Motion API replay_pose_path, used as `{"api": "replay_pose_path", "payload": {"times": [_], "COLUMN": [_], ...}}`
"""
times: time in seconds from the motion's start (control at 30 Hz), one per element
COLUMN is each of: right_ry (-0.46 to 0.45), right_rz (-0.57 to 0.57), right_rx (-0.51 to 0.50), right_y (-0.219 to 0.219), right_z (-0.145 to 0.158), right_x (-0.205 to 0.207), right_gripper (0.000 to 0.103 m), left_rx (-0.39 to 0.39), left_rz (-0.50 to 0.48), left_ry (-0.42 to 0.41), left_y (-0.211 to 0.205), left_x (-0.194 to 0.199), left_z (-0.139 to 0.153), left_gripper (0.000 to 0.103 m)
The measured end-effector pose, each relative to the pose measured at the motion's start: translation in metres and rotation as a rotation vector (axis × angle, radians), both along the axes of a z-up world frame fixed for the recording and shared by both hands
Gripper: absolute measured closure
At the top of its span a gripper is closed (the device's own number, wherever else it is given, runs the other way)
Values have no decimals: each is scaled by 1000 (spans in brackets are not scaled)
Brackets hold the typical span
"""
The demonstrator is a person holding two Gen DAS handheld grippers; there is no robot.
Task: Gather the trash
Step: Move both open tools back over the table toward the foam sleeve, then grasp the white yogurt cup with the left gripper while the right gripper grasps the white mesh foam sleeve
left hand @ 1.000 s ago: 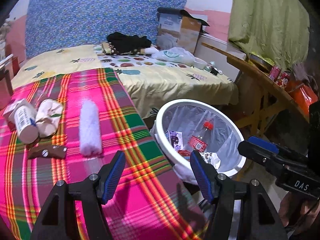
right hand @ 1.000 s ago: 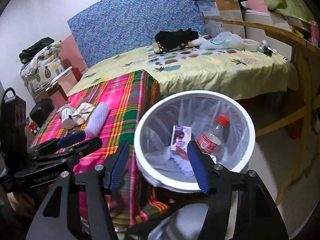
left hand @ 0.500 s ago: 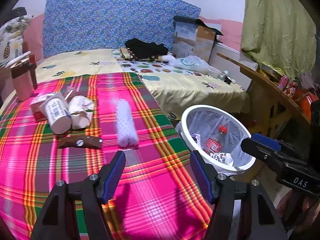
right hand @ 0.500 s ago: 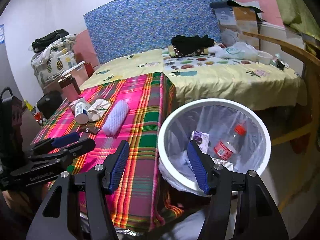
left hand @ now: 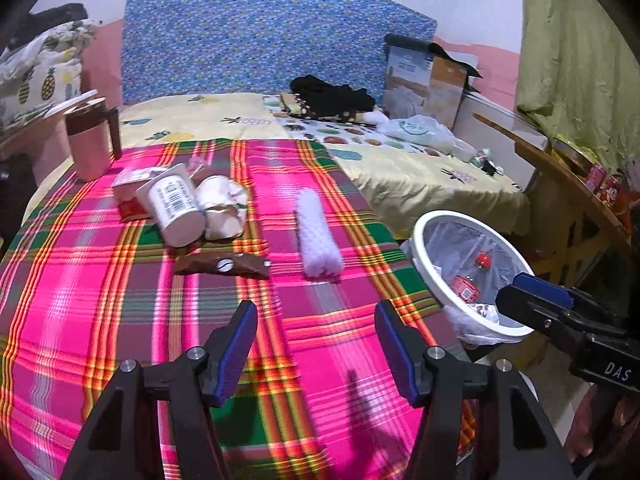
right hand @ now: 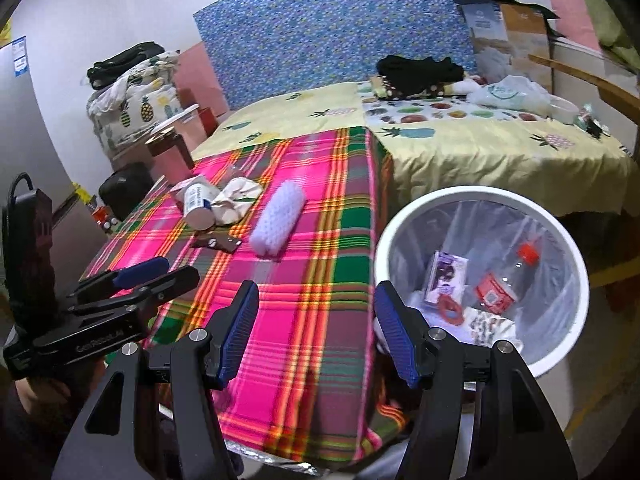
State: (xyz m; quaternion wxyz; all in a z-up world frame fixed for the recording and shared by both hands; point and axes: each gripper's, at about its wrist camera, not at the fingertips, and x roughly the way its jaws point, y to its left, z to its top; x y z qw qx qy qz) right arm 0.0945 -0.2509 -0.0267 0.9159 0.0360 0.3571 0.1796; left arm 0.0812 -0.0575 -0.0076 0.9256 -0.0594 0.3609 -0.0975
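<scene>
Trash lies on the pink plaid tablecloth point(left hand: 120, 320): a white foam roll point(left hand: 318, 236), a brown wrapper point(left hand: 222, 265), a white cup on its side point(left hand: 176, 210), crumpled paper point(left hand: 224, 210) and a red-and-white carton point(left hand: 130, 194). My left gripper point(left hand: 314, 346) hovers over the cloth short of them, its jaws closing with nothing between them. The white bin point(right hand: 482, 280) with a clear liner stands by the table's right edge, holding a bottle and packets. My right gripper point(right hand: 316, 334) is open and bare over the table's corner beside the bin.
A pink mug point(left hand: 90, 140) stands at the table's far left. Behind it is a bed with yellow sheets point(left hand: 400, 168), black clothes and a plastic bag. A wooden table point(left hand: 560, 184) with red packets is right of the bin.
Both grippers have swung left, from over the bin toward the table. The trash on the cloth now sits nearer the middle of the left wrist view. The left jaws have narrowed slightly.
</scene>
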Motion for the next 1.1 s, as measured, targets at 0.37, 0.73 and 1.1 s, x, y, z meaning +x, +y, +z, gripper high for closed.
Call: {"api": "replay_pose_path", "payload": {"times": [0.37,0.73,1.1], "right_ry": [0,22,63], "right_rz": [41,60,58], "right_rx": [4,7,3], "right_y": [24,41,56], "right_z": [3,-2,-14], "right_x": [15,33,57], "right_gripper": [44,46,47], "left_rx": [-13,-34,-72], "left_rz": [94,164,242], "left_ry": [2,6,33], "left_y": [36,66,93], "left_x": [11,40,83], "left_z": [2,3,-3], "left_gripper": [42,42,42]}}
